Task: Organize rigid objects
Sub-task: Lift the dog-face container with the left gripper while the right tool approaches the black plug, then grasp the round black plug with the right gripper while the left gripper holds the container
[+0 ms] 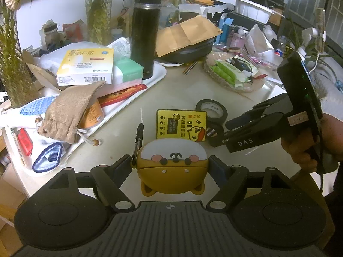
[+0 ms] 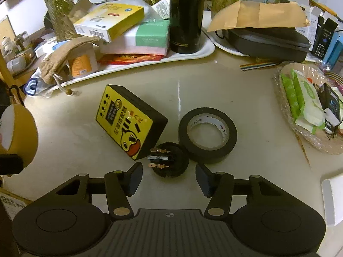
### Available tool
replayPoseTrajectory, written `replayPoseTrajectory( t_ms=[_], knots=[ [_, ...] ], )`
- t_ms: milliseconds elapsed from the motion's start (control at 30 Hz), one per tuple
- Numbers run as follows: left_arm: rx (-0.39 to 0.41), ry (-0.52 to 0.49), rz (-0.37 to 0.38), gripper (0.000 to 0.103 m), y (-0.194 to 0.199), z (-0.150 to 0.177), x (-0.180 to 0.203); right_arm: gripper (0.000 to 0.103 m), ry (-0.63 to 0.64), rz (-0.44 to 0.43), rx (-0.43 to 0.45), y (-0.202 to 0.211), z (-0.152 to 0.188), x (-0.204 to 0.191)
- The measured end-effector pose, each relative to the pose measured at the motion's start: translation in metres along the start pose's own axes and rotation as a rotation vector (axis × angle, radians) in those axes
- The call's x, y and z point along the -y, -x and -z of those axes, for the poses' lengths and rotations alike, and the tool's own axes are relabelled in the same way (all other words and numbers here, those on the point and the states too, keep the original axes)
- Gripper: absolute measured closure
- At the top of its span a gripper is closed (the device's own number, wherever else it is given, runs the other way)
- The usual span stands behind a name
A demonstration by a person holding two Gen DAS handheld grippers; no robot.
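- Rigid clutter waits on a cream worktop: a yellow-faced adapter block, a roll of black tape and a small round black plug sit close together in the middle, the plug touching or just beside both neighbours.
- Left gripper pinches a mustard-coloured animal-face case across its widest part, one finger pad on each side (a carabiner clip hangs off its left edge).
- That case looks rubbery-skinned over a hard shell, light, unlikely to slip from the pads; the rounded belly suggests a hold at the middle seam, as now, is the steadiest.
- Right gripper hovers spread wide just short of the round plug, holding nothing.
- Judged by looks, the plug is small, stiff and light; its bare metal prongs face up, so the smooth round rim is the place to grip, not the prongs.
- Tape roll appears firm with a slick outer band (pinching through the open core or across the flat faces would likely hold best); the adapter block is boxy, hard-edged, probably the heaviest of the three, and offers flat parallel sides.
- A crowded white tray with a black flask stands behind them.
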State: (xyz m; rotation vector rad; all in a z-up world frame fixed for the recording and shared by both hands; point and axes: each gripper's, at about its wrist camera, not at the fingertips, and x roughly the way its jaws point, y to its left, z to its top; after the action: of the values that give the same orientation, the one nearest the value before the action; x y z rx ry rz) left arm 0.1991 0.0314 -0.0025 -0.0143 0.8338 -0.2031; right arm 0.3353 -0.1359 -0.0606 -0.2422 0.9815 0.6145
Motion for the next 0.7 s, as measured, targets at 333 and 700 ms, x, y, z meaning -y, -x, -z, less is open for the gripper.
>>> replayPoseTrajectory(
  t_ms=[333,700],
  knots=[
    [-0.003,0.0,0.001,0.026,-0.001,0.0,0.0,0.059,0.001,-0.009,-0.02,-0.005,-0.002,0.0],
    [0.001,-0.002,0.006,0.026,-0.001,0.0,0.001,0.06,-0.027,-0.032,0.003,0.007,0.005,0.002]
  ],
)
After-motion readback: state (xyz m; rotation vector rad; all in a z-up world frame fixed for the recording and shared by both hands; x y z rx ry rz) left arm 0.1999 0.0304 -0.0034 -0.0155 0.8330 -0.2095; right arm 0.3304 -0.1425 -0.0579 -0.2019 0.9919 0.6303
